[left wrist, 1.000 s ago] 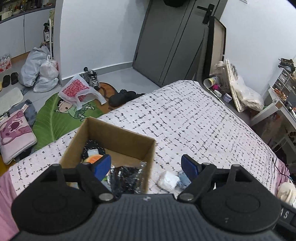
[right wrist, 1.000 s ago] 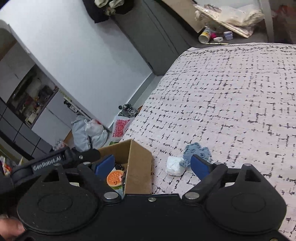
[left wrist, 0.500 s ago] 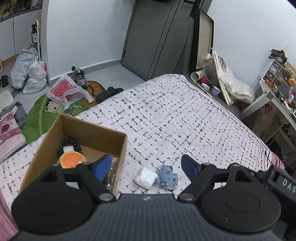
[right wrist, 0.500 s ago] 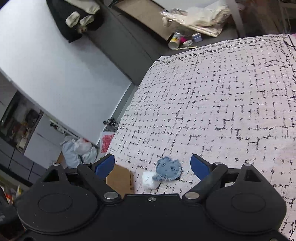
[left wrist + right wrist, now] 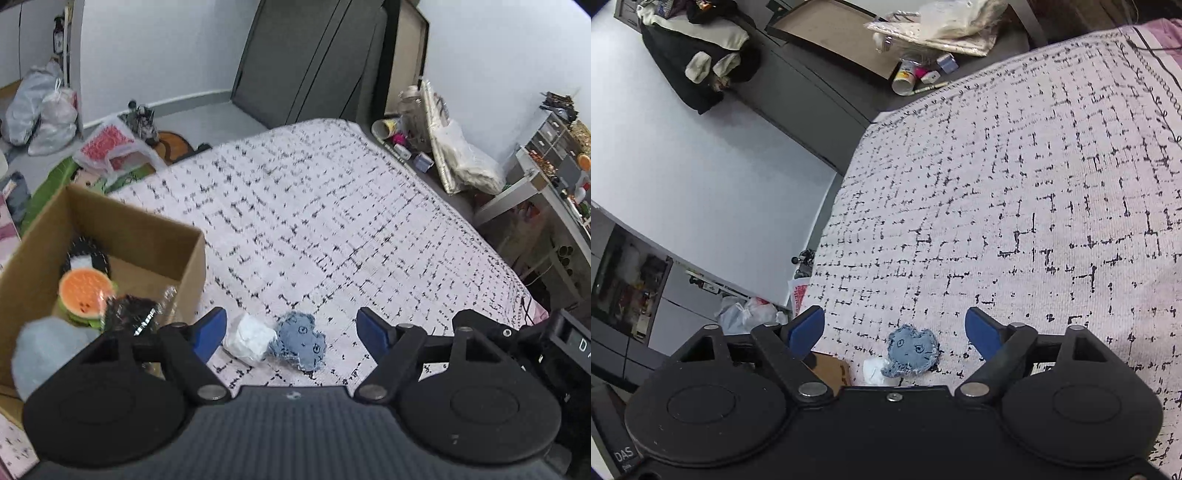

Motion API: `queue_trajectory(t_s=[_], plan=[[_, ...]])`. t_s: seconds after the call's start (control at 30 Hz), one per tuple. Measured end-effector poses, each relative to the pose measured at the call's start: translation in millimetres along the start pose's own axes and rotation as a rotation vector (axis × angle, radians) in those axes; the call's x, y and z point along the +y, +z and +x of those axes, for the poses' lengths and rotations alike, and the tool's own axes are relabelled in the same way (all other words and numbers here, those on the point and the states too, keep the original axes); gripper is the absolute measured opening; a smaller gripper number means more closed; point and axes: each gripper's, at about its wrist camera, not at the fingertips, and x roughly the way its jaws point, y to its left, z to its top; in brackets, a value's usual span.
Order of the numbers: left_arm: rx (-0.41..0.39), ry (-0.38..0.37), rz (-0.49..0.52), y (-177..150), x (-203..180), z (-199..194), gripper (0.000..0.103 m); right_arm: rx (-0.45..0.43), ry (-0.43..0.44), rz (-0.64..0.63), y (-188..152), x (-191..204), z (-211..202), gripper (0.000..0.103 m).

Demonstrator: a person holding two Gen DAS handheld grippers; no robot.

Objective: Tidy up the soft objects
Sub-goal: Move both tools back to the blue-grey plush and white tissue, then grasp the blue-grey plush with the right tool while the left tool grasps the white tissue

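Note:
A blue denim soft toy [image 5: 301, 341] and a white soft lump [image 5: 249, 339] lie side by side, touching, on the patterned bedspread [image 5: 332, 221]. My left gripper [image 5: 293, 330] is open and empty, its jaws spread either side of the pair. My right gripper [image 5: 899, 330] is open and empty too, just above the denim toy [image 5: 914, 350] and the white lump [image 5: 873, 371]. A cardboard box [image 5: 188, 266] at left holds a burger plush [image 5: 86, 295], a dark item and a pale blue soft thing [image 5: 44, 350].
The bed's far edge drops to the floor, where bags [image 5: 40, 110], a red-patterned bag [image 5: 110, 149] and a green mat lie. Clutter and a desk [image 5: 535, 192] stand at the right. A corner of the box [image 5: 831, 371] shows beside the right gripper.
Both grippers have swung right, from the box to the denim toy and white lump, which now sit between the jaws. Both stayed open.

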Motion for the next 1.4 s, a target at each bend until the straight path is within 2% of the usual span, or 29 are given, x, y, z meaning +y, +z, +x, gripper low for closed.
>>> queue_trajectory(t_s=[0.1,0.23,0.4,0.53,0.7,0.87,1.0,1.2,1.23,1.27,1.4], plan=[[0.029,0.014,-0.041,-2.3,4.6,15.5,0.072,0.027,-0.01,0.028,-0.7,-5.7,12.0,0.074],[0.065,0.04,-0.089,-5.5,9.6,34.6,0.068,0.058,-0.016,0.054,-3.0,-10.9,24.7,0.072],[0.092,0.039,-0.101,-10.9,8.9,53.0,0.065,0.078,-0.025,0.064,-5.3,-12.9,34.6,0.069],[0.114,0.085,-0.14,-16.4,10.6,69.5,0.065,0.1,-0.035,0.078,-6.0,-16.9,46.2,0.068],[0.072,0.18,-0.174,-25.9,6.6,79.5,0.064,0.117,-0.05,0.093,-6.8,-20.7,57.7,0.067],[0.037,0.238,-0.324,-37.1,16.2,87.6,0.064,0.132,-0.069,0.081,-7.4,-23.6,68.8,0.067],[0.002,0.234,-0.361,-39.7,19.3,89.6,0.065,0.143,-0.085,0.08,-4.7,-29.9,76.6,0.066],[-0.03,0.213,-0.366,-41.0,21.6,94.6,0.064,0.21,-0.08,0.026,-10.5,-24.6,99.4,0.066],[-0.03,0.214,-0.367,-41.0,21.8,94.5,0.06,0.217,-0.079,0.016,-11.5,-23.0,101.9,0.066],[-0.033,0.222,-0.369,-40.8,21.6,93.3,0.049,0.221,-0.078,0.009,-12.0,-22.0,103.8,0.066],[-0.033,0.204,-0.386,-40.2,24.9,87.2,0.049,0.238,-0.053,0.015,-9.3,-23.8,108.2,0.067]])
